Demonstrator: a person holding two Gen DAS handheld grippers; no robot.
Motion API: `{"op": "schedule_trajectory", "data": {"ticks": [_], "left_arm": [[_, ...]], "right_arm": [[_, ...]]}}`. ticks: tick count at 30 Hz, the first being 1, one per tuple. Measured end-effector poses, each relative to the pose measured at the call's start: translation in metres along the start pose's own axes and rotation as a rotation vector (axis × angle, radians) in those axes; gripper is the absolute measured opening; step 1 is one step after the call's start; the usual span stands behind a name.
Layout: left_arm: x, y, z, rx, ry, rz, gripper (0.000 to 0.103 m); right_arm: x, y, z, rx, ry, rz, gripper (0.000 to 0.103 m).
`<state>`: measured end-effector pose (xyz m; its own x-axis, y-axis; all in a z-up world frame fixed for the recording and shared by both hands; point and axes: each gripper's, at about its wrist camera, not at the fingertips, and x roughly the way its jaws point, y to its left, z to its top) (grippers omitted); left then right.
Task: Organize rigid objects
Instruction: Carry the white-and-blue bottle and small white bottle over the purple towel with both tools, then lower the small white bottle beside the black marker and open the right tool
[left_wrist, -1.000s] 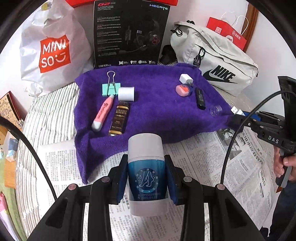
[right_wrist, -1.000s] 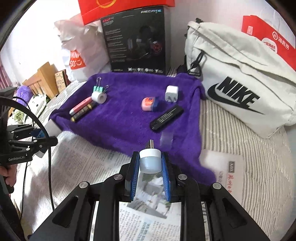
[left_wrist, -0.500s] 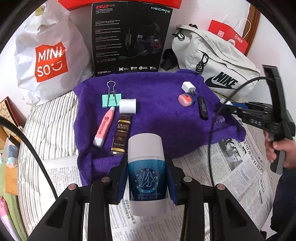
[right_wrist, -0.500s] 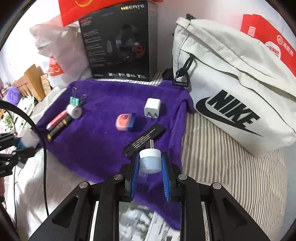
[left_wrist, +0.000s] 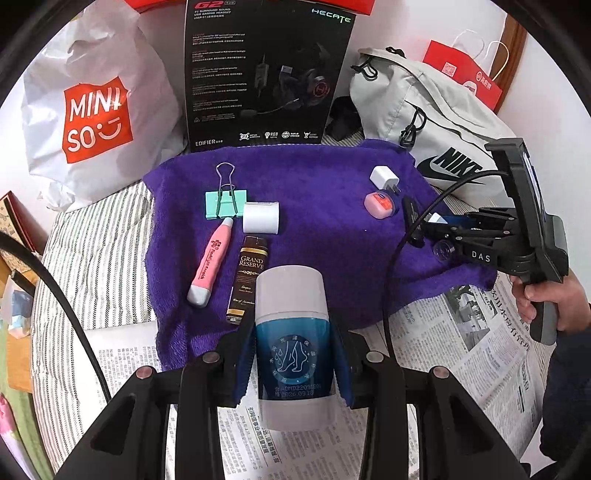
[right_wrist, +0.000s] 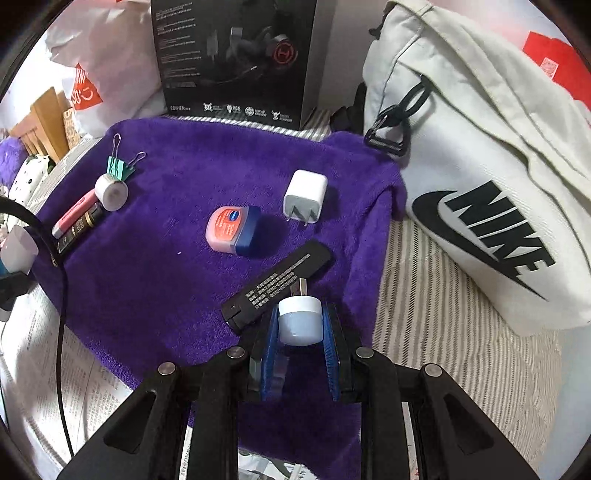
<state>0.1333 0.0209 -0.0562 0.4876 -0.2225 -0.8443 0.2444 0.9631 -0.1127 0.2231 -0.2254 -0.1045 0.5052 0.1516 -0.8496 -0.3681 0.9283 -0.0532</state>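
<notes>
My left gripper (left_wrist: 291, 354) is shut on an upright blue-and-white bottle (left_wrist: 291, 314), held over newspaper at the near edge of the purple towel (left_wrist: 325, 177). On the towel's left lie a green binder clip (left_wrist: 221, 203), a white roll (left_wrist: 260, 218), a pink pen (left_wrist: 208, 266) and a small brown bottle (left_wrist: 247, 280). My right gripper (right_wrist: 299, 332) is shut on a small white USB plug (right_wrist: 298, 319), its connector pointing forward, just above the towel (right_wrist: 166, 277) beside a black stick (right_wrist: 277, 286). Beyond lie a pink-lidded jar (right_wrist: 231, 230) and a white charger (right_wrist: 304, 195).
A black headset box (right_wrist: 236, 55) and a white shopping bag (left_wrist: 88, 110) stand behind the towel. A grey Nike bag (right_wrist: 480, 147) lies to the right. Newspaper (left_wrist: 480, 325) covers the striped bedding in front. A clear cap (left_wrist: 443, 251) sits near the towel's right edge.
My right gripper has moved forward and down from the newspaper edge to over the towel, up to the black stick. My left gripper with the bottle has edged slightly toward the towel.
</notes>
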Motion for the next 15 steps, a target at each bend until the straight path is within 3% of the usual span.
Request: {"op": "schedule_trajectory", "data": {"ticks": [15], "left_arm": [[0.0019,0.0008,0.0008,-0.001,0.005,-0.006,0.035]], "right_arm": [[0.0075,0.0039,0.0004,-0.041,0.021,0.027,0.024]]}}
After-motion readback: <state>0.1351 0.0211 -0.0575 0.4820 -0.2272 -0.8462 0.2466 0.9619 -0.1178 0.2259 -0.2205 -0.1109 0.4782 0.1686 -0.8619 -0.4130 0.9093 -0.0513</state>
